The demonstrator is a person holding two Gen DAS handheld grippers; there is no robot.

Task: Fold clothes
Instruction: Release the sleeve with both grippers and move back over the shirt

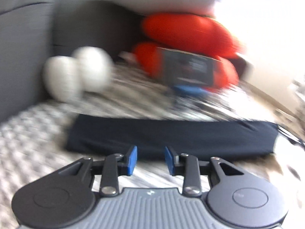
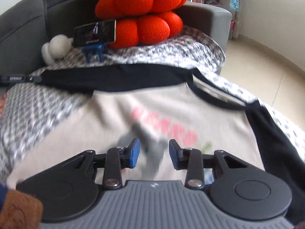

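Observation:
A beige shirt [image 2: 171, 106] with pink lettering, a black collar and black sleeves lies spread on a grey-and-white patterned blanket [image 2: 47, 106]. One black sleeve [image 2: 114, 80] is laid across its far edge; in the blurred left wrist view that sleeve [image 1: 171, 137] shows as a dark band. My right gripper [image 2: 154, 155] hovers over the shirt's printed front, open, with nothing between its blue pads. My left gripper [image 1: 150, 159] is open too, just in front of the dark sleeve, and holds nothing.
Orange pumpkin-shaped cushions [image 2: 144, 11] are stacked at the back of the grey sofa [image 2: 22, 30]. A phone [image 2: 94, 32] on a blue stand leans against them, with a white plush toy [image 2: 55, 47] to its left. A pale floor [image 2: 266, 61] lies right. A brown furry sleeve [image 2: 17, 210] shows bottom left.

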